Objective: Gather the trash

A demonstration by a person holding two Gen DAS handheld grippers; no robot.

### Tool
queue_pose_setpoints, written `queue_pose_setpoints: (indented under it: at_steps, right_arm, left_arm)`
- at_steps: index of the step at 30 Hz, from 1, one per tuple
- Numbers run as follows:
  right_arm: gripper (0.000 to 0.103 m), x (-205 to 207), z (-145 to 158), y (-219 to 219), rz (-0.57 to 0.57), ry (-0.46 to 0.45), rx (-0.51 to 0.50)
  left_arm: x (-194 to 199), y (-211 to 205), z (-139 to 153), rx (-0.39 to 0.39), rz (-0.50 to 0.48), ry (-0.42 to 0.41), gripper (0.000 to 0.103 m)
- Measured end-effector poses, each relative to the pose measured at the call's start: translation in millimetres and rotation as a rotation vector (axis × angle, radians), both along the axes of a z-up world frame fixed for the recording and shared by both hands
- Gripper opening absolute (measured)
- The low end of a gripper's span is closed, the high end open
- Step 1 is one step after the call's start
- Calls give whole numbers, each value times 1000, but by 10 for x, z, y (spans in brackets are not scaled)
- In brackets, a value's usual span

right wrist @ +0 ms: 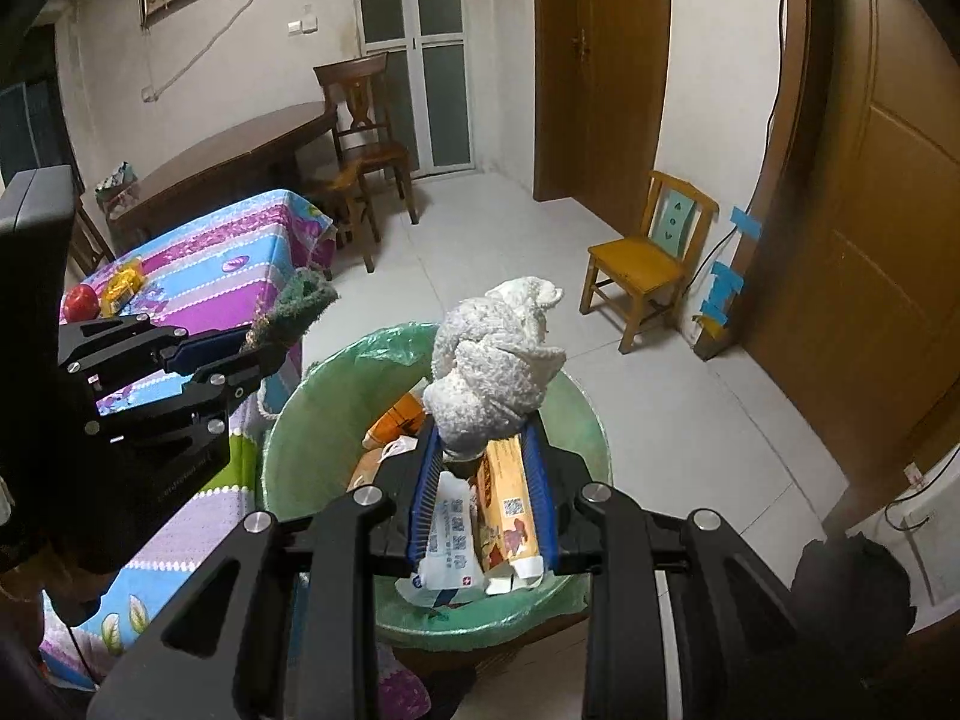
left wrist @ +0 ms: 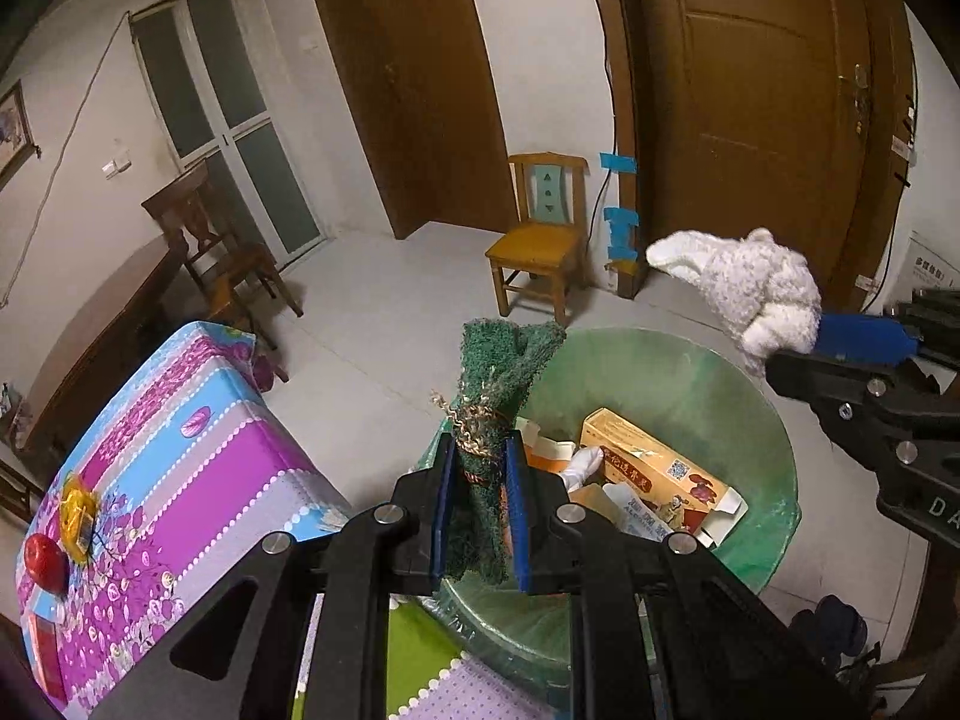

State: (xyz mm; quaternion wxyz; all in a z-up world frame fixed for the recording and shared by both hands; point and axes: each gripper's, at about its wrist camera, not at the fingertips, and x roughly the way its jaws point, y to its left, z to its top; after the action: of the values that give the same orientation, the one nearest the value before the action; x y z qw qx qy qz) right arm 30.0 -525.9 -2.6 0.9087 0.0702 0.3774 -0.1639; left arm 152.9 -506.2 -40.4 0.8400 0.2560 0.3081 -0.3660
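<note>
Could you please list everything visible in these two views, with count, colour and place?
Green scouring cloth tied with straw twine: one, dark green, between the left tool's pads over the bin's near rim.
White fluffy towel: one, white, in the right tool above the bin.
Round bin with a green plastic liner: one, green, on the floor by the table.
Orange cardboard box: one, orange, lying inside the bin.
Table with a purple and blue flowered cloth: one, left of the bin.
Red apple: one, red, on the table.
Small wooden chair: one, yellow-brown, by the wall.
Dark wooden chair: one, by the glass door.
Left tool: black, blue pads, clamping the cloth.
Right tool: black, blue pads, holding the towel.
</note>
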Motion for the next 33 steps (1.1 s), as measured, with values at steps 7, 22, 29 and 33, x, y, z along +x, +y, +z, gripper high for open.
queue_pose_setpoints:
  at_steps: [7,22,29,33]
  right_arm:
    - [45,8,-109,-78,-24,8,-11]
    - [45,-135,-84,18,-53,4,-35]
    - [67,-328,-33,115,-84,-40,-38]
    - [90,-714,-1,266,-126,-152,-35]
  left_arm:
    - [50,35,-62,10,1,-16,61]
    - [-9,140,-25,-9,25,-43,61]
    - [-115,253,-2,-37,18,-27,68]
    - [-318,439,-22,-74,-16,-32,87]
